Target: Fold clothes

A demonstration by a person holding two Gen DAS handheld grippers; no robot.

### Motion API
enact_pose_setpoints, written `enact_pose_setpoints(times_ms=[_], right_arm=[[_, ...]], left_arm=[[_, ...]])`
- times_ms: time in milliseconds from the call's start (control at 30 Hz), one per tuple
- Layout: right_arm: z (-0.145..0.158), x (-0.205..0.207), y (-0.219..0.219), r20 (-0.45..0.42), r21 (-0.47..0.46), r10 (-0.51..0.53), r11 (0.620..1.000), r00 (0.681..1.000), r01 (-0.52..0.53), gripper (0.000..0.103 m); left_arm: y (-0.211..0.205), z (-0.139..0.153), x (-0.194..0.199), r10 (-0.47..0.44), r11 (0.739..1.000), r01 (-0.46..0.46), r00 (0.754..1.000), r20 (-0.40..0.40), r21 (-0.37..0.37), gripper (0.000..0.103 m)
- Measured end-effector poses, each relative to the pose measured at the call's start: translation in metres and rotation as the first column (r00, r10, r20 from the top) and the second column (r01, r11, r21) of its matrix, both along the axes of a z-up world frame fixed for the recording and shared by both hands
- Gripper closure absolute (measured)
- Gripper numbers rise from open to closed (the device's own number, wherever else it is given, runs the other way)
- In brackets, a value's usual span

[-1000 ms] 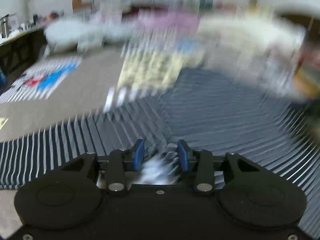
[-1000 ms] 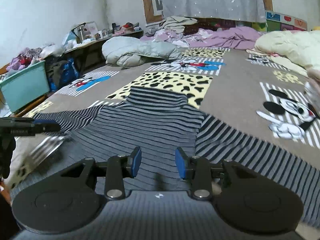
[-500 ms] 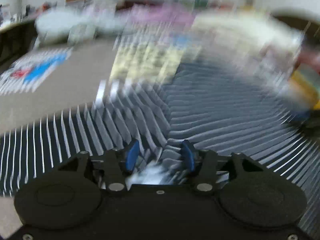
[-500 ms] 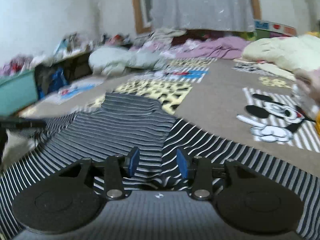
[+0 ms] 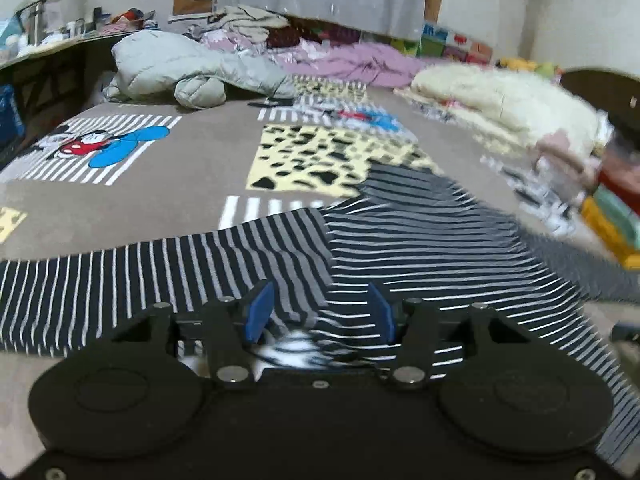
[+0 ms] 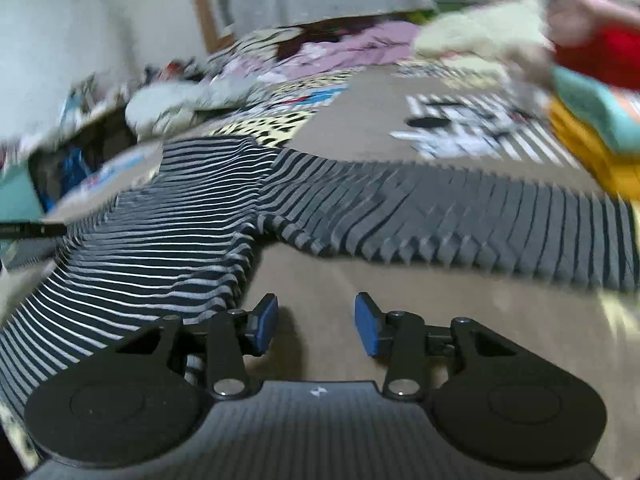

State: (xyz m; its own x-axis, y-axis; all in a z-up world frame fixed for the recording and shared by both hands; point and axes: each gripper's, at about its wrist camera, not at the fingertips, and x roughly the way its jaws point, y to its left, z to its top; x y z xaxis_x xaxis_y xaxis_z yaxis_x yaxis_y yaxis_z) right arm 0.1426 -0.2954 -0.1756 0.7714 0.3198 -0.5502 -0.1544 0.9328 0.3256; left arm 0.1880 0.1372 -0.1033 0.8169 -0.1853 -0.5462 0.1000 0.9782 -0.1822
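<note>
A dark striped long-sleeved top [image 5: 420, 240] lies spread on the brown cartoon-print bed sheet [image 5: 192, 184]. One sleeve [image 5: 120, 280] runs off to the left. My left gripper [image 5: 320, 314] hovers over the near hem with its blue pads [image 5: 260, 312] apart. A blurred bunch of striped fabric lies low between the fingers, and the pads do not press it. My right gripper [image 6: 316, 328] stands open above bare sheet [image 6: 400, 280], just right of the top's [image 6: 168, 240] side edge. The other sleeve [image 6: 480, 220] stretches away to the right beyond it.
A grey padded jacket [image 5: 192, 72] and pink bedding [image 5: 360, 64] lie at the far end of the bed. A cream blanket [image 5: 500, 100] and a stack of folded clothes [image 6: 592, 128] sit on the right. A cluttered desk [image 5: 40, 52] and a teal bin [image 6: 16, 196] stand left.
My right gripper has slid rightward off the top's body to bare sheet beside its edge. My left gripper's jaws stand wider than a second ago and it has lifted a little.
</note>
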Motion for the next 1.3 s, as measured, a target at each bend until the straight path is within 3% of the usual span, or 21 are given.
enact_pose_setpoints(times_ms=[100, 200, 300, 400, 633, 867, 967, 1000, 1033, 1133, 1233, 1300], right_arm=[[-0.001, -0.018, -0.028, -0.021, 0.114, -0.091, 0.989, 0.996, 0.093, 0.060], [-0.005, -0.031, -0.065, -0.032, 0.274, -0.236, 0.933, 0.971, 0.236, 0.053], [-0.016, -0.038, -0.100, -0.070, 0.419, -0.401, 0.819, 0.914, 0.391, 0.047], [-0.031, -0.043, -0.126, -0.119, 0.525, -0.491, 0.706, 0.863, 0.474, 0.048], [-0.046, -0.040, -0.148, -0.139, 0.565, -0.601, 0.605, 0.787, 0.561, 0.058], [-0.051, -0.023, -0.147, -0.086, 0.516, -0.645, 0.623, 0.760, 0.587, 0.063], [-0.059, -0.019, -0.154, -0.110, 0.528, -0.657, 0.596, 0.745, 0.604, 0.089], [-0.062, -0.019, -0.157, -0.121, 0.536, -0.662, 0.584, 0.740, 0.610, 0.094], [-0.061, -0.019, -0.157, -0.113, 0.531, -0.664, 0.588, 0.739, 0.610, 0.093], [-0.052, -0.020, -0.146, -0.046, 0.496, -0.660, 0.636, 0.750, 0.591, 0.091], [-0.044, -0.020, -0.145, 0.017, 0.509, -0.650, 0.660, 0.760, 0.553, 0.091], [-0.032, -0.024, -0.142, 0.093, 0.481, -0.620, 0.713, 0.779, 0.510, 0.091]], left_arm=[[-0.021, 0.007, -0.023, -0.028, 0.992, 0.029, 1.000, 0.015, -0.123, 0.052], [-0.058, 0.006, -0.039, -0.104, 0.979, 0.102, 0.995, -0.005, -0.178, 0.052], [-0.100, 0.004, -0.056, -0.196, 0.969, 0.187, 0.980, -0.039, -0.164, 0.052], [-0.132, 0.002, -0.071, -0.263, 0.958, 0.252, 0.962, -0.068, -0.138, 0.052], [-0.159, -0.001, -0.091, -0.297, 0.952, 0.286, 0.949, -0.107, -0.109, 0.052], [-0.165, 0.003, -0.087, -0.283, 0.956, 0.269, 0.951, -0.125, -0.118, 0.052], [-0.174, 0.011, -0.080, -0.300, 0.950, 0.285, 0.947, -0.115, -0.131, 0.052], [-0.179, 0.013, -0.076, -0.307, 0.947, 0.293, 0.945, -0.110, -0.130, 0.052], [-0.185, 0.016, -0.073, -0.315, 0.945, 0.301, 0.943, -0.107, -0.126, 0.052], [-0.203, 0.027, -0.063, -0.343, 0.935, 0.331, 0.935, -0.089, -0.126, 0.052], [-0.221, 0.041, -0.049, -0.376, 0.919, 0.363, 0.924, -0.068, -0.153, 0.052], [-0.235, 0.053, -0.037, -0.397, 0.908, 0.383, 0.916, -0.055, -0.173, 0.052]])
